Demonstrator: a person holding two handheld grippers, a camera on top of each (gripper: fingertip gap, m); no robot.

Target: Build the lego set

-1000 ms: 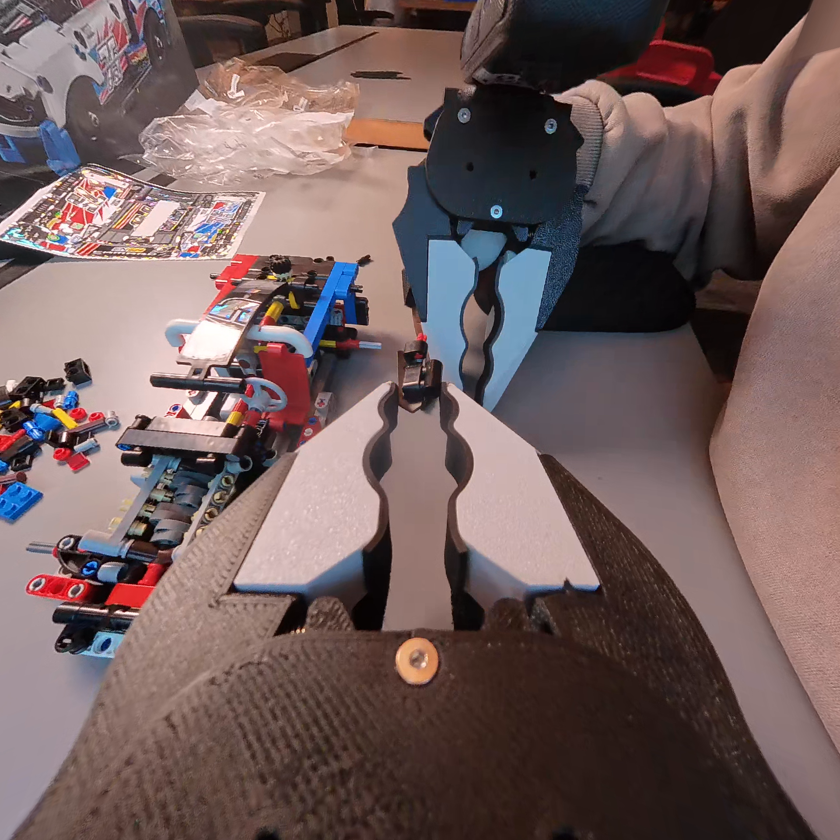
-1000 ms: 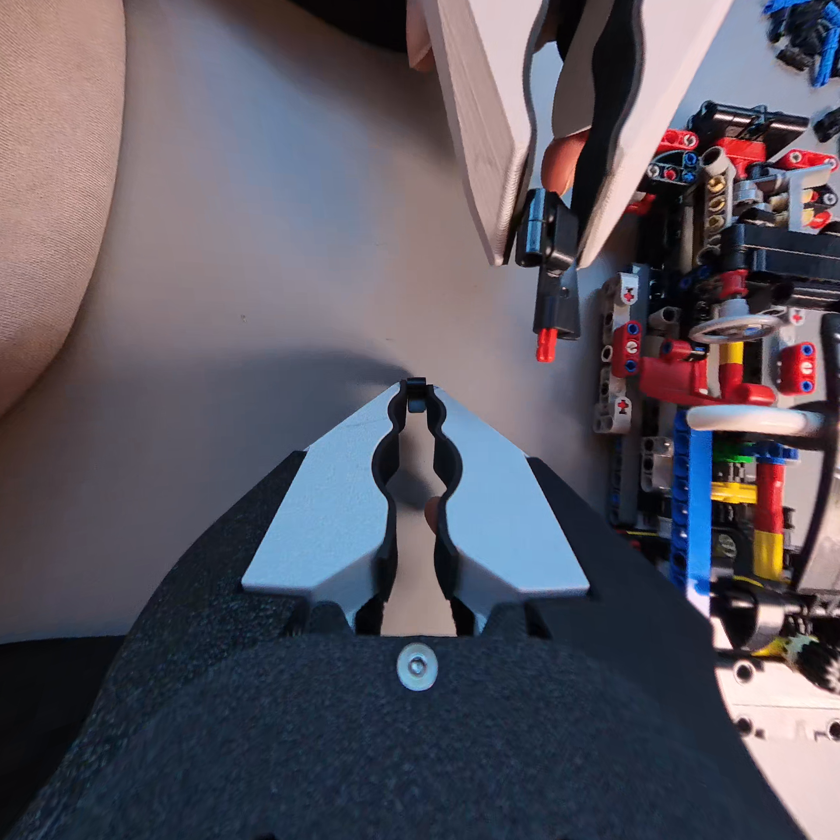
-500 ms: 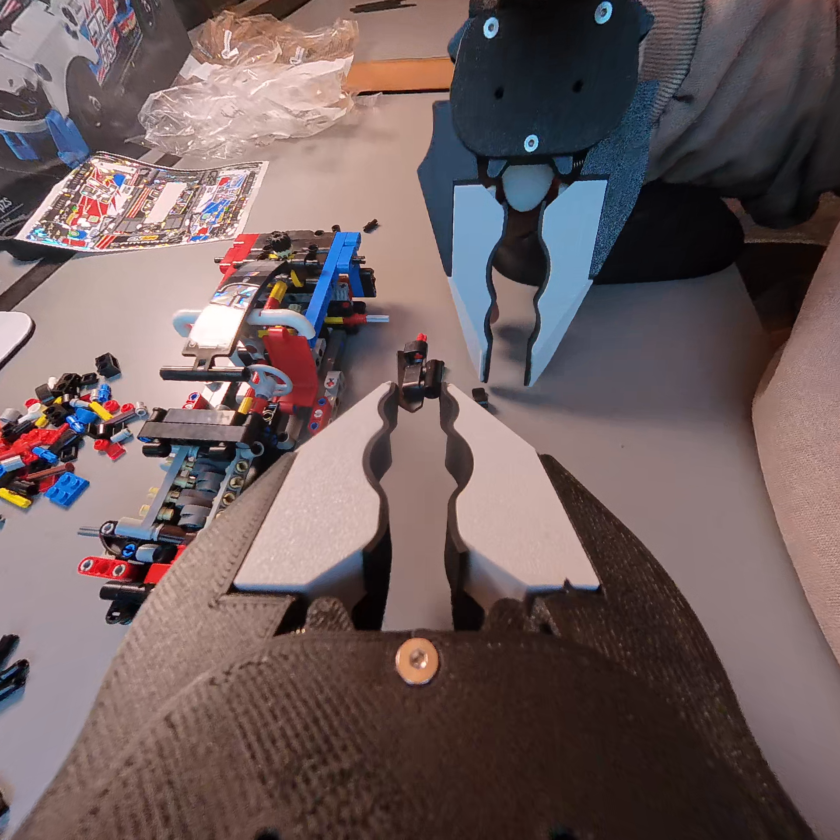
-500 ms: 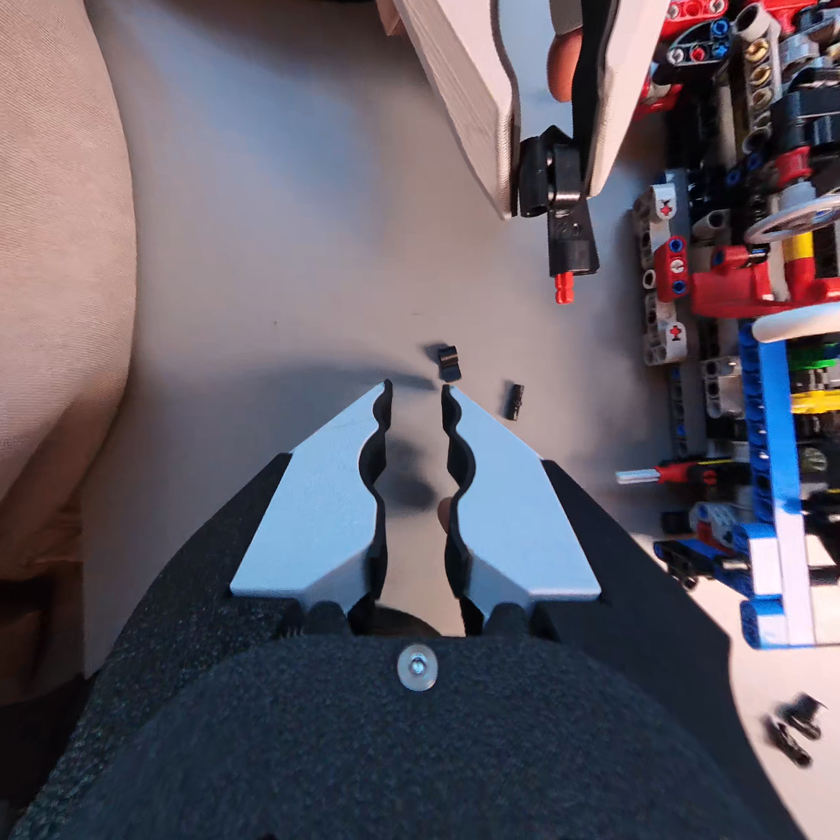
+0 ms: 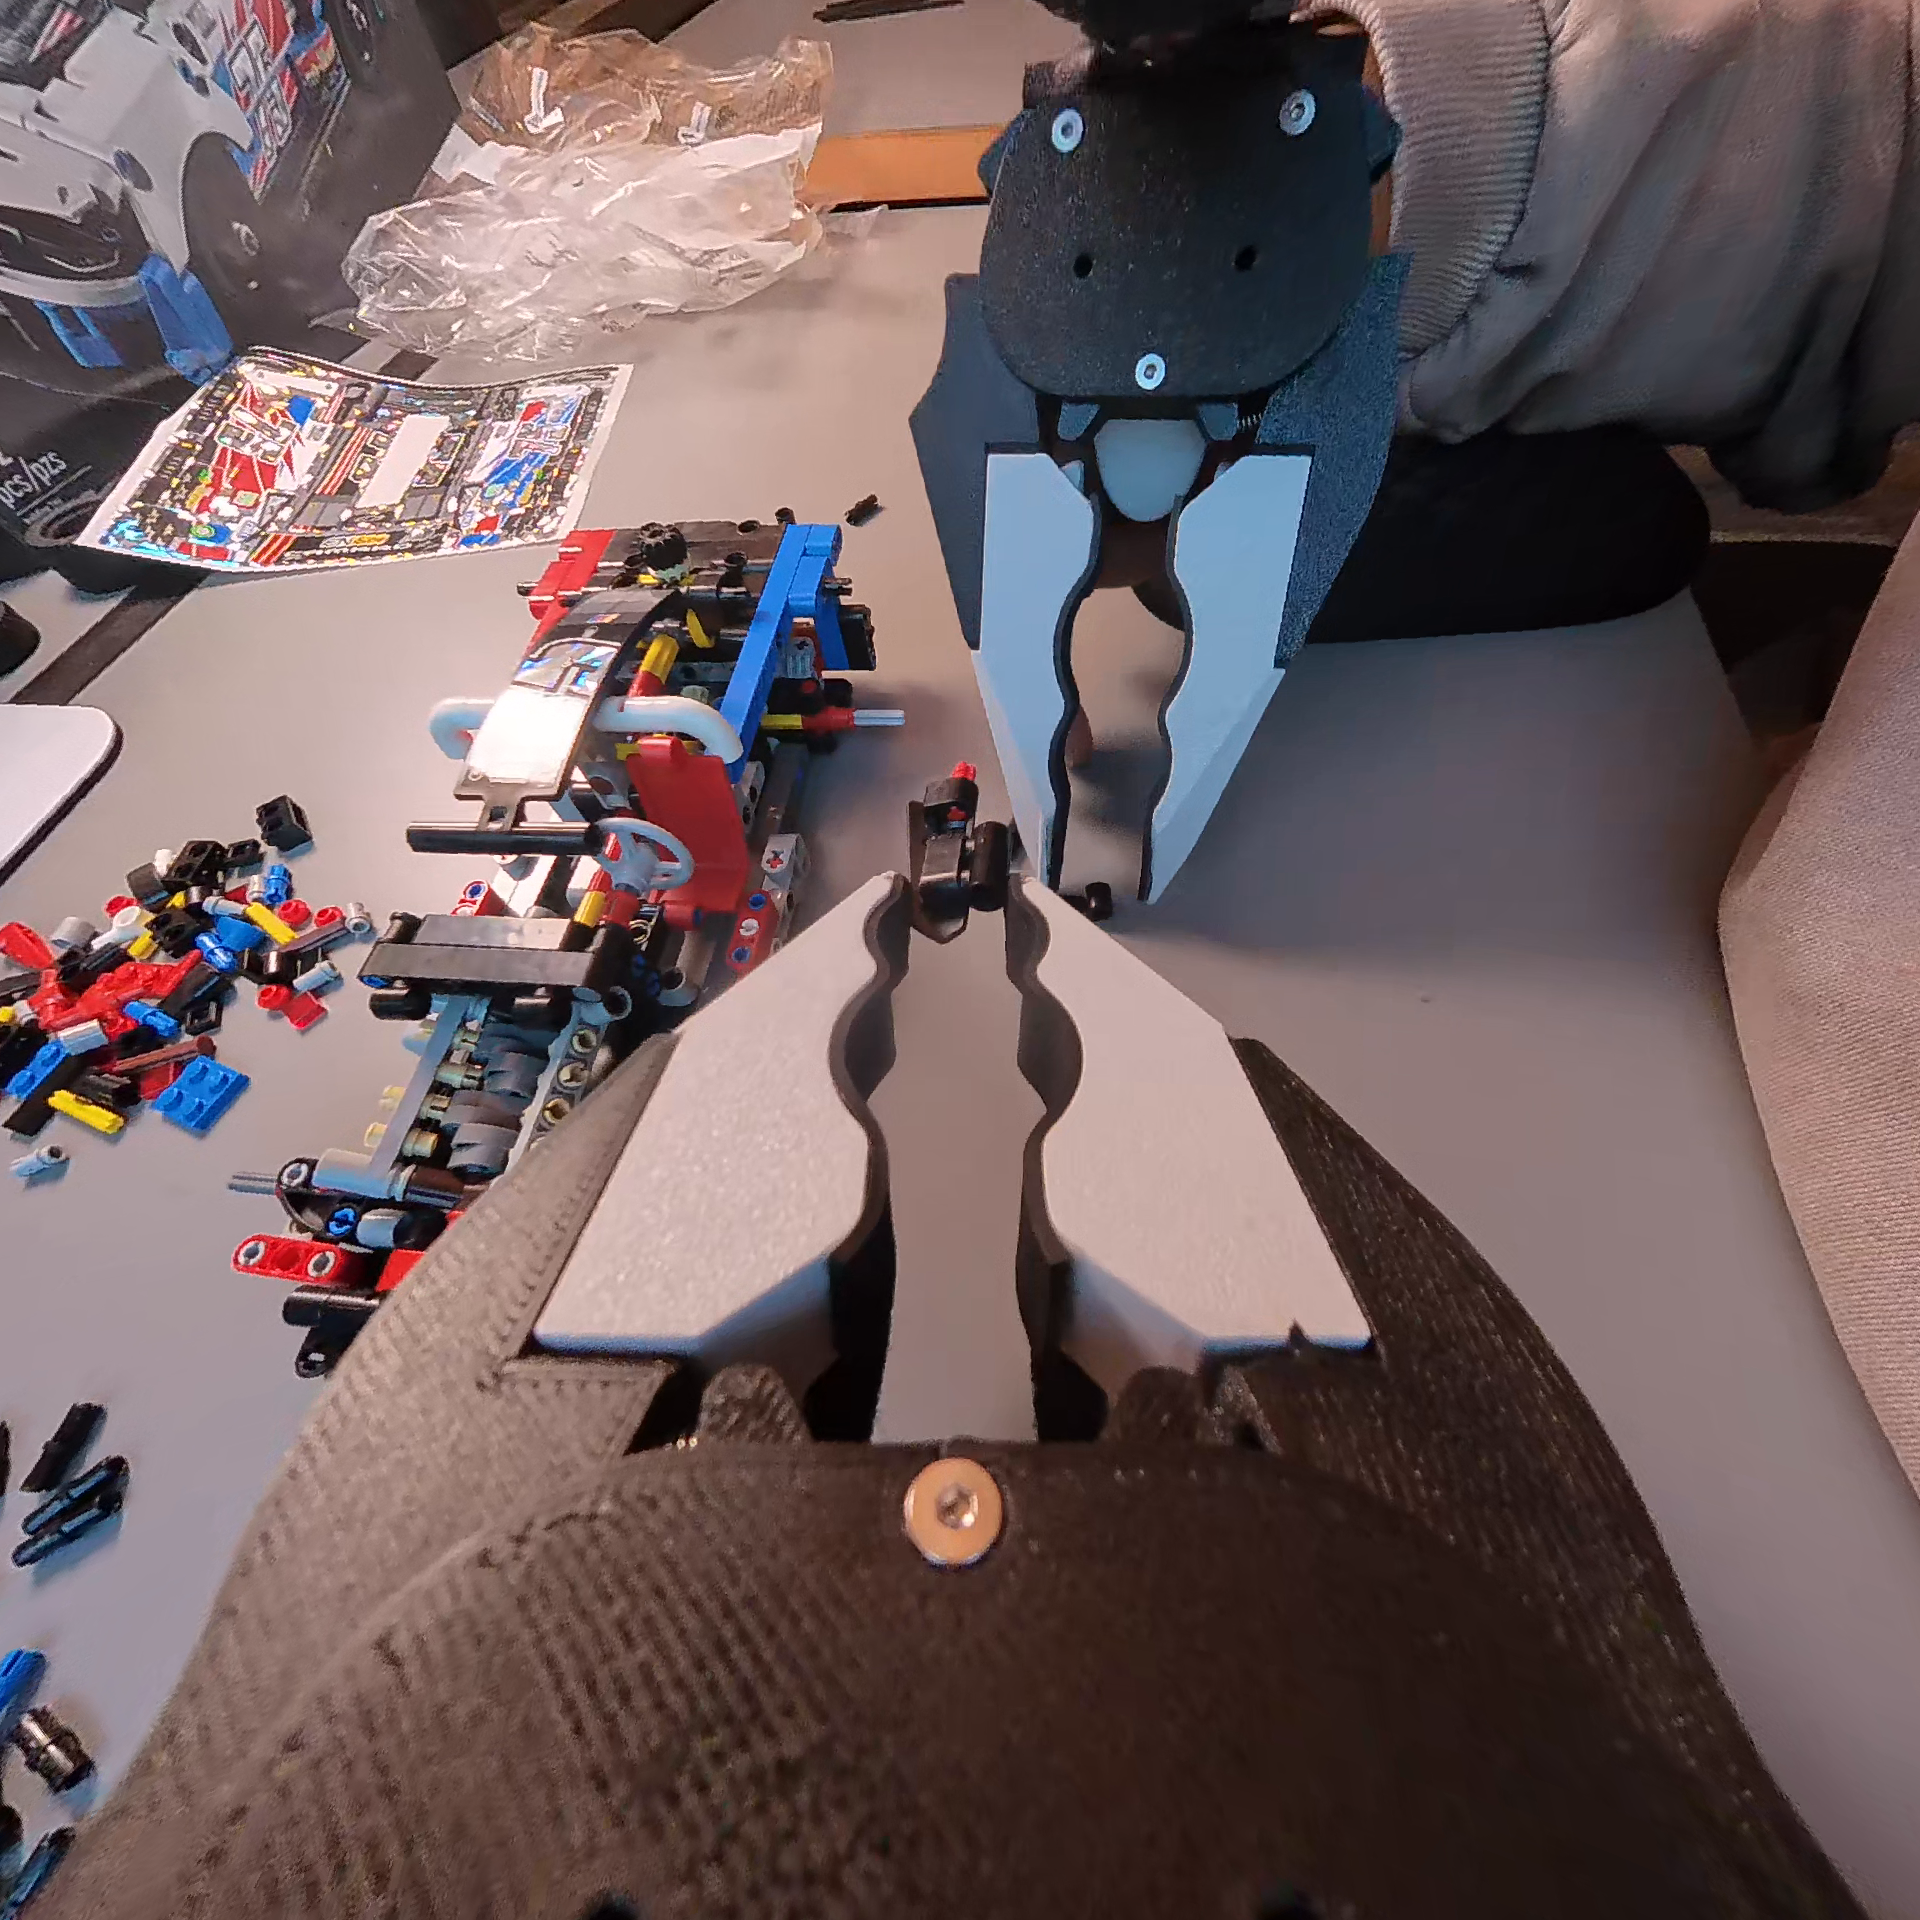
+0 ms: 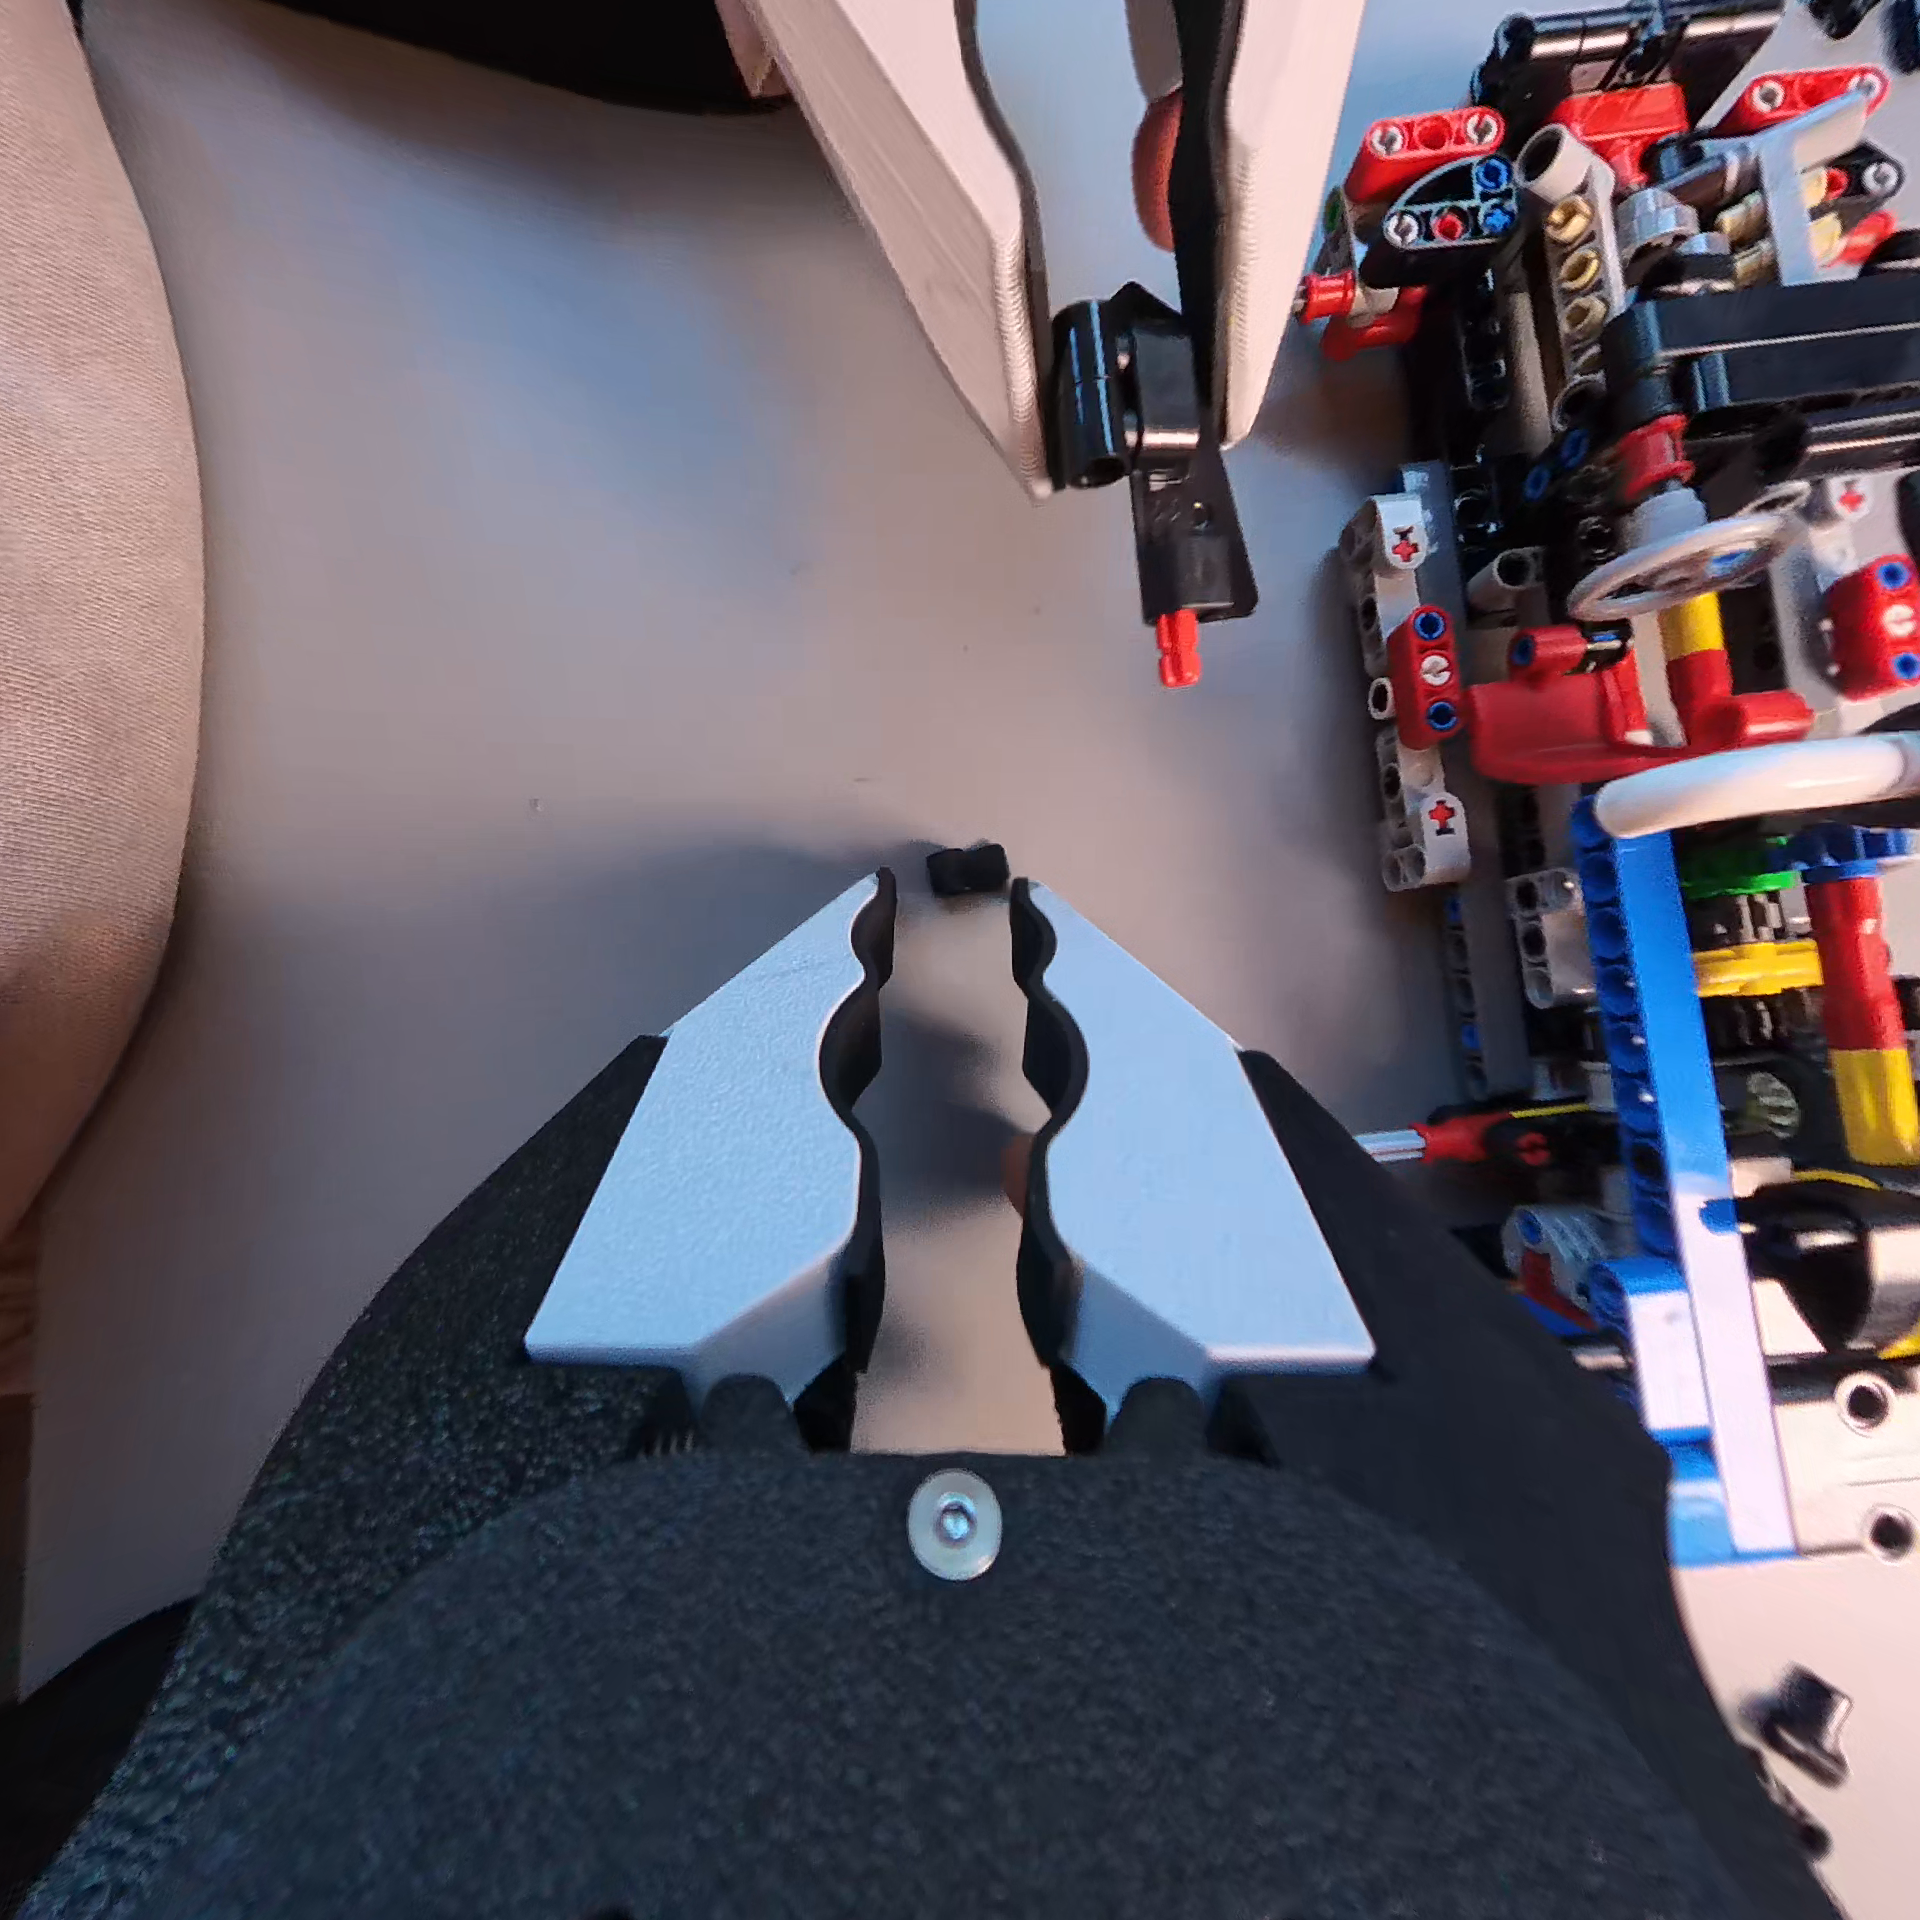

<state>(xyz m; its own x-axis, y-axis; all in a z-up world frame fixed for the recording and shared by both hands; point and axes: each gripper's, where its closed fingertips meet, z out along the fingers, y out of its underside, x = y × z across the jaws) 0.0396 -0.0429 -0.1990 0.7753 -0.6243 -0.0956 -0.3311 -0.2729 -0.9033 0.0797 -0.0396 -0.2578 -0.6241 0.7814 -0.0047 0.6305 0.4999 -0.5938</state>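
Observation:
My left gripper (image 5: 951, 894) is shut on a small black lego assembly (image 5: 940, 831) with a red pin at its end, held just above the grey table. The right wrist view shows this gripper (image 6: 1138, 462) and the assembly (image 6: 1184, 540) from above. My right gripper (image 6: 951, 883) is open, its tips down at the table. A tiny black piece (image 6: 966, 868) lies loose on the table at the mouth of its jaws. The part-built lego car chassis (image 5: 623, 831) lies left of both grippers and also shows in the right wrist view (image 6: 1662, 623).
A pile of loose lego parts (image 5: 135, 987) lies left of the chassis. A sticker sheet (image 5: 364, 468), plastic bags (image 5: 603, 208) and the set's box (image 5: 156, 156) lie behind. A person's sleeve (image 5: 1662, 208) and beige cloth (image 5: 1849, 1039) border the right. The gap from one gripper's tips to the other's is roughly 7 cm.
My right gripper opened and let go of a tiny black piece, which fell to the table. It then came down with its open tips around that piece. The left gripper kept its hold.

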